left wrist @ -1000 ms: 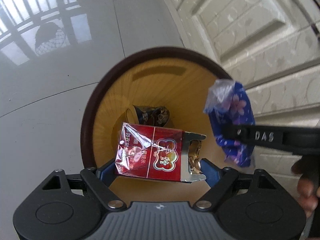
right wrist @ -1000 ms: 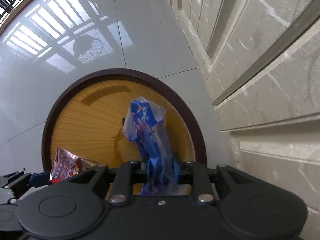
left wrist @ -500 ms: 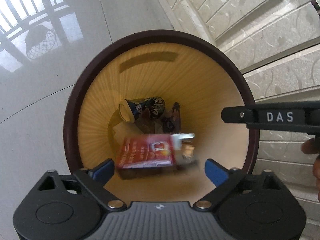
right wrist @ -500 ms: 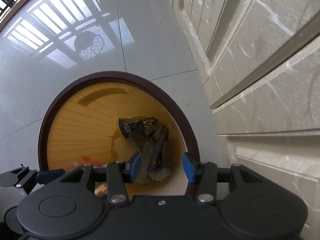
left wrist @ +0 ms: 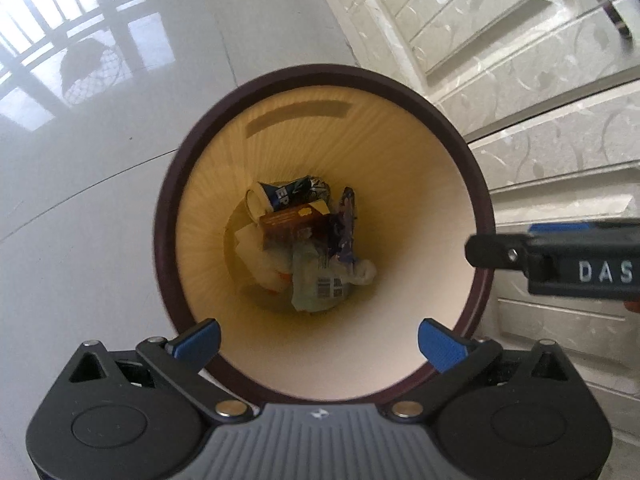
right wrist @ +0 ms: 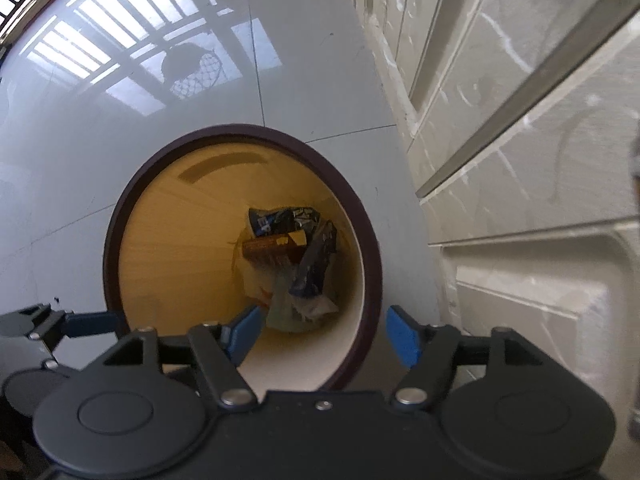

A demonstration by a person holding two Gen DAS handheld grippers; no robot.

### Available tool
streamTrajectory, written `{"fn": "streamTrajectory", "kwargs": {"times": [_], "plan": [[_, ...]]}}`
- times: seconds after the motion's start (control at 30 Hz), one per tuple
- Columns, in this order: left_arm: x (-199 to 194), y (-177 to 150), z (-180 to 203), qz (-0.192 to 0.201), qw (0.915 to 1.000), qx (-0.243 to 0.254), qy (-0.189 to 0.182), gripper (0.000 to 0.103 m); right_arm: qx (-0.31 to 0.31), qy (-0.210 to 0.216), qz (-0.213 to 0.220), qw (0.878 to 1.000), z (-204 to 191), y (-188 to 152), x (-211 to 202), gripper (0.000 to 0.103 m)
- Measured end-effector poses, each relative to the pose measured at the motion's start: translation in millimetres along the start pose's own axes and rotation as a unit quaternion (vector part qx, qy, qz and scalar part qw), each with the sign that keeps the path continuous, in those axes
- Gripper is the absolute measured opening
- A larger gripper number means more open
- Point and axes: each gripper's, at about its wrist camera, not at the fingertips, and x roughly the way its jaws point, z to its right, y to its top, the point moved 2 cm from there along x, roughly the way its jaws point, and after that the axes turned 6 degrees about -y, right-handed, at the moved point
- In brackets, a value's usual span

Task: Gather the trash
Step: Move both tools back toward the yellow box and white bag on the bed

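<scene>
both tongs hang over the round bin (left wrist: pixel 172 216), pointing down into it. left gripper (left wrist: pixel 318 342): blue pads wide apart and opening, nothing between them. right gripper (right wrist: pixel 322 332): jaws apart, opening too, also empty. the trash lies at the bin's bottom, well below both pairs of pads — a dark crushed cup (left wrist: pixel 286 196), a brown-red box (left wrist: pixel 294 220), a blue wrapper (left wrist: pixel 346 228) standing along the right side, pale crumpled plastic with a barcode (left wrist: pixel 320 280). print on the box and cup is too small and dim to read; the lower layers of the heap are hidden. in the left view the right tong is cut off at the frame edge, with a fingertip (left wrist: pixel 632 306) barely showing. glossy pale floor tiles (right wrist: pixel 160 128) mirror a barred window; the bin stands just beside a cream panelled door (right wrist: pixel 520 160).
</scene>
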Motion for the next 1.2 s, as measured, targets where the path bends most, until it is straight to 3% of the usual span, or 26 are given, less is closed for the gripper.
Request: {"fn": "streamTrajectory", "kwargs": {"times": [0.3, 0.83, 1.2], "plan": [[-40, -11, 1, 0.018, 0.9987, -0.04, 0.028, 0.103, -0.008, 0.0, 0.018, 1.0, 6, -11, -33, 0.096], [-114, -33, 5, 0.06, 0.9954, -0.059, 0.046, 0.103, -0.038, 0.011, 0.048, 0.998, -9, -32, -92, 0.103], [-162, -57, 10, 0.099, 0.9908, -0.069, 0.061, 0.103, -0.056, -0.015, 0.079, 0.995, -13, -59, -140, 0.103]]}}
